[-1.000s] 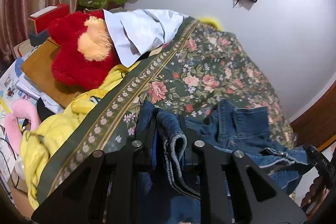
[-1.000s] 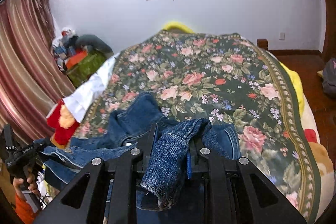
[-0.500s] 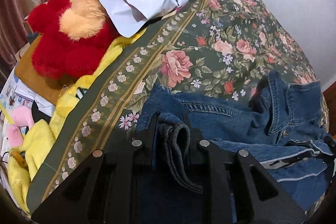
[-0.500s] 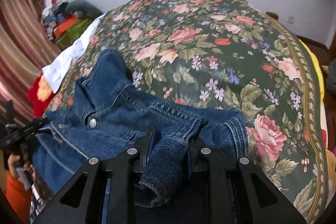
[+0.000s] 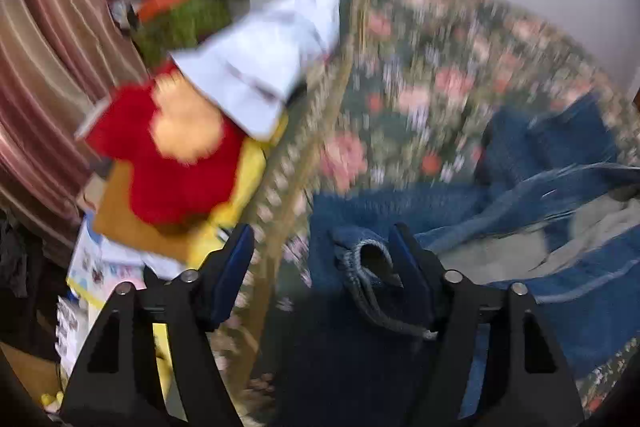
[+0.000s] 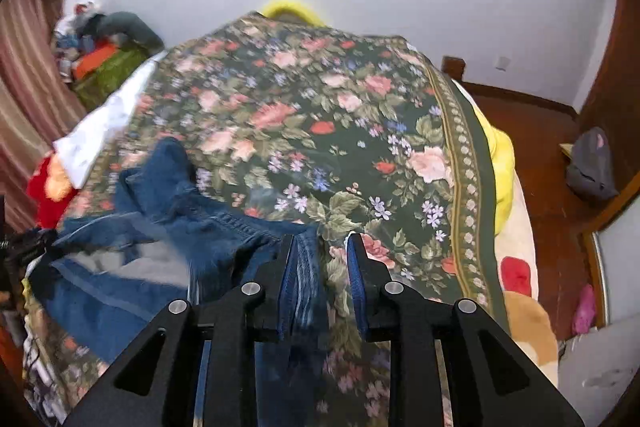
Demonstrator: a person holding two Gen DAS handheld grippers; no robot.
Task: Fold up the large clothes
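A blue denim jacket (image 5: 520,227) lies spread on the floral bedspread (image 5: 420,87), with its grey lining showing. My left gripper (image 5: 320,231) is opening. Its jaws stand wide, and a denim cuff (image 5: 364,255) rests loosely against the right finger without being pinched. In the right wrist view the jacket (image 6: 160,227) lies to the left. My right gripper (image 6: 320,239) has a narrow gap between its jaws. A thin denim edge (image 6: 304,275) lies along its left pad. Bedspread (image 6: 320,107) shows between that edge and the right pad.
A red plush toy (image 5: 172,155) and a white cloth (image 5: 272,67) lie at the bed's left edge, beside striped curtains (image 5: 48,47) and a cluttered pile (image 6: 108,67). Right of the bed are wooden floor (image 6: 540,147) and a grey bag (image 6: 592,167).
The left jaws have sprung open off the denim cuff. The thick sleeve bundle has left the right jaws, and only a thin edge stays. Both views have swung, and the left is blurred.
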